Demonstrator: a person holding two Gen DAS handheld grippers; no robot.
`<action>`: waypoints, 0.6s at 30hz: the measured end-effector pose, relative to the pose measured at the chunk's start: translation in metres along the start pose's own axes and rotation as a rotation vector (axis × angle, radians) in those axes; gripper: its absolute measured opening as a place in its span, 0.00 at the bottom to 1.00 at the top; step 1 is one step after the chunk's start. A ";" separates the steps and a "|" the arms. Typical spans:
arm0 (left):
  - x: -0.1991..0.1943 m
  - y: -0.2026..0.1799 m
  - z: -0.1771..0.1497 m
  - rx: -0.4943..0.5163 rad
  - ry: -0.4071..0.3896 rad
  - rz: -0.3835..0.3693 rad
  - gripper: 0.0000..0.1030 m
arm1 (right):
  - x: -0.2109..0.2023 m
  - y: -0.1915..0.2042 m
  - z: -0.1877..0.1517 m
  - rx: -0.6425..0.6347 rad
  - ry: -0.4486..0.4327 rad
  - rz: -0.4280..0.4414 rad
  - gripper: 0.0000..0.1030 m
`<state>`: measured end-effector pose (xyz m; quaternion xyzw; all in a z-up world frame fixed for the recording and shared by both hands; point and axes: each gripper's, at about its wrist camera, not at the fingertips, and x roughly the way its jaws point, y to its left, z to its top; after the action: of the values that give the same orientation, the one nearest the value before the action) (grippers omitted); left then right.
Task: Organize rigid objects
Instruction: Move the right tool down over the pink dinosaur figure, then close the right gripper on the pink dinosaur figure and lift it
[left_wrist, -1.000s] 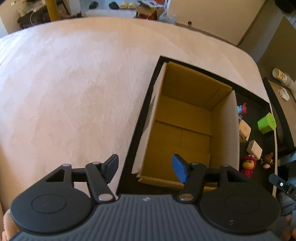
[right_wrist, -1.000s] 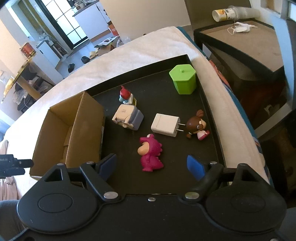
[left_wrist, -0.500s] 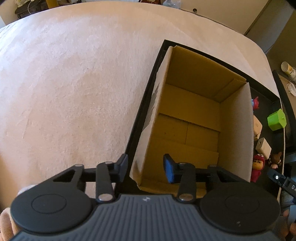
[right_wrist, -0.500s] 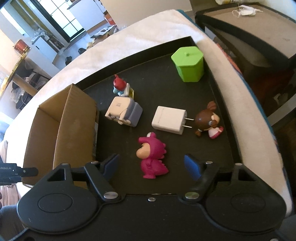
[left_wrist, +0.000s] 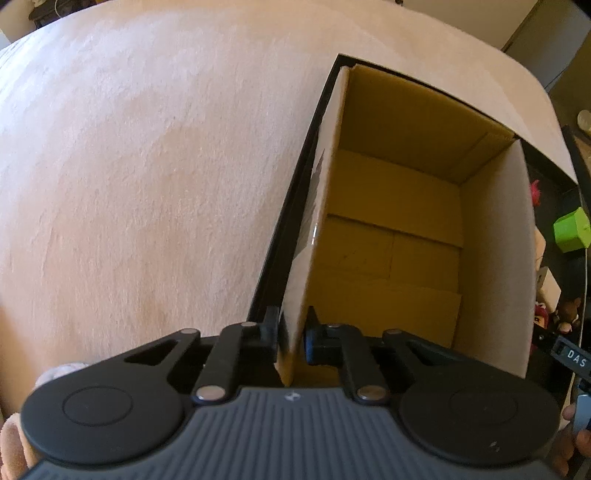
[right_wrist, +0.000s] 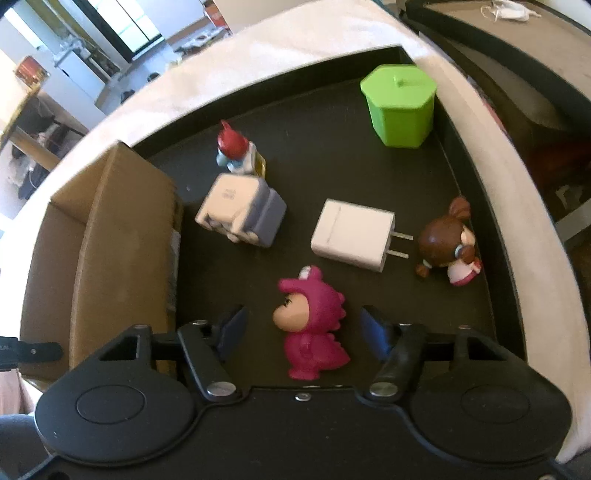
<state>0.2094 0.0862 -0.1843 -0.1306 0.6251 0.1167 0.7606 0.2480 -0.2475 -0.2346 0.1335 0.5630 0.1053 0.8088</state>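
An open cardboard box (left_wrist: 388, 221) stands at the left end of a black tray (right_wrist: 332, 110). My left gripper (left_wrist: 291, 326) is shut on the near corner of the box's left wall, one finger outside and one inside. In the right wrist view a pink dinosaur-suit figure (right_wrist: 312, 328) lies on the tray between the blue pads of my right gripper (right_wrist: 303, 326). Its jaws are closing and the pads stand apart from the figure on both sides. The box (right_wrist: 122, 236) shows again on the left.
A white plug charger (right_wrist: 351, 236), a grey-white adapter (right_wrist: 240, 210), a red-capped blue figure (right_wrist: 234, 151), a brown-haired doll (right_wrist: 447, 247) and a green hexagonal box (right_wrist: 400, 105) lie on the tray. A pale blanket (left_wrist: 147, 166) surrounds it. A dark side table (right_wrist: 517, 48) stands right.
My left gripper has come down onto the box's left wall and shut on it. My right gripper has moved down toward the pink figure, and its jaws have narrowed around it.
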 end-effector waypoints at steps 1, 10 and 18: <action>0.000 -0.001 0.000 0.004 0.001 0.005 0.12 | 0.003 0.000 -0.001 0.001 0.009 -0.005 0.55; -0.012 -0.017 -0.005 0.079 -0.058 0.075 0.11 | -0.006 0.005 -0.009 -0.026 -0.002 -0.026 0.42; -0.020 -0.032 -0.011 0.144 -0.109 0.133 0.10 | -0.030 0.002 -0.016 -0.033 -0.033 -0.016 0.42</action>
<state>0.2066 0.0525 -0.1651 -0.0274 0.5970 0.1285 0.7914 0.2225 -0.2537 -0.2124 0.1175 0.5486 0.1059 0.8210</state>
